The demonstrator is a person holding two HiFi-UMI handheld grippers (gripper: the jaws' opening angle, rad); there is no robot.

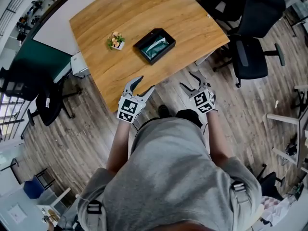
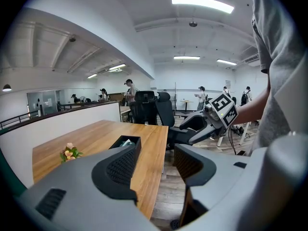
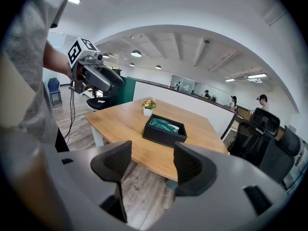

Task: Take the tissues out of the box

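Observation:
A black open box [image 1: 154, 45] sits near the middle of the wooden table [image 1: 120, 13], with a teal tissue pack [image 1: 156, 47] lying inside it. The same box [image 3: 165, 130] and its teal tissues [image 3: 163, 125] show in the right gripper view, and the box [image 2: 126, 143] shows in the left gripper view. My left gripper [image 1: 142, 87] hovers open at the table's near edge, nothing between its fingers. My right gripper [image 1: 193, 80] hangs open over the floor just off the table's near corner, also empty. Both grippers are well short of the box.
A small pot of flowers [image 1: 116, 41] stands left of the box. Black office chairs [image 1: 252, 42] crowd the table's right side, another chair [image 1: 45, 102] stands at the left. A white partition wall [image 1: 57, 32] runs along the table's far-left side. Wood flooring [image 1: 72, 143] lies beneath me.

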